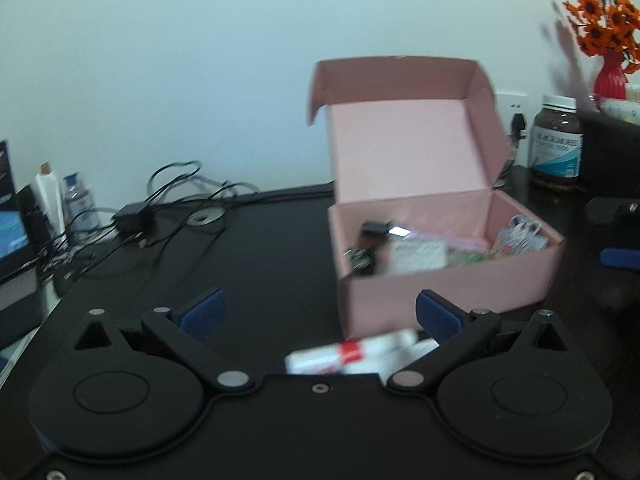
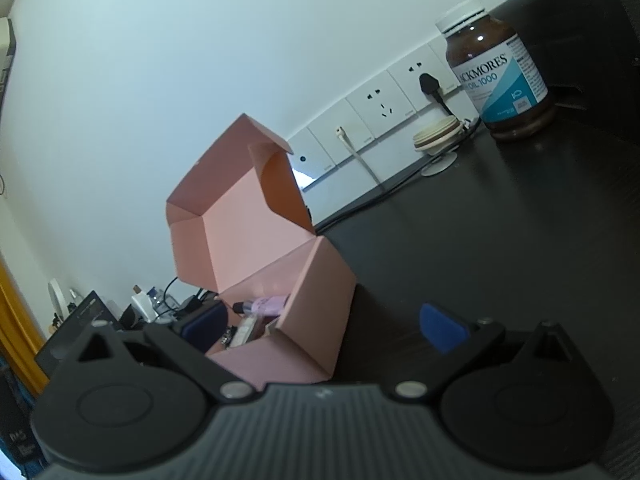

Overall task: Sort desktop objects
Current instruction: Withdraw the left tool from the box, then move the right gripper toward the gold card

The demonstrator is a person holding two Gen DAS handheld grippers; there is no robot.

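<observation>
An open pink cardboard box [image 1: 440, 292] stands on the dark desk with its lid up. Inside lie several small items: black pieces, a white card, colourful packets. My left gripper [image 1: 320, 314] is open wide just in front of the box, left of its front wall. A blurred white and red packet [image 1: 352, 354] lies on the desk between the fingers, near their base, and no pad touches it. My right gripper [image 2: 323, 328] is open at the pink box [image 2: 316, 300]; the box's near corner sits between its fingers, with the right pad clear of the wall.
A brown supplement bottle [image 1: 556, 144] [image 2: 500, 72] stands right of the box near wall sockets [image 2: 380, 108]. A red vase of orange flowers [image 1: 608, 40] is at the far right. Tangled cables [image 1: 176, 196], small bottles [image 1: 76, 200] and a screen [image 1: 8, 220] crowd the left.
</observation>
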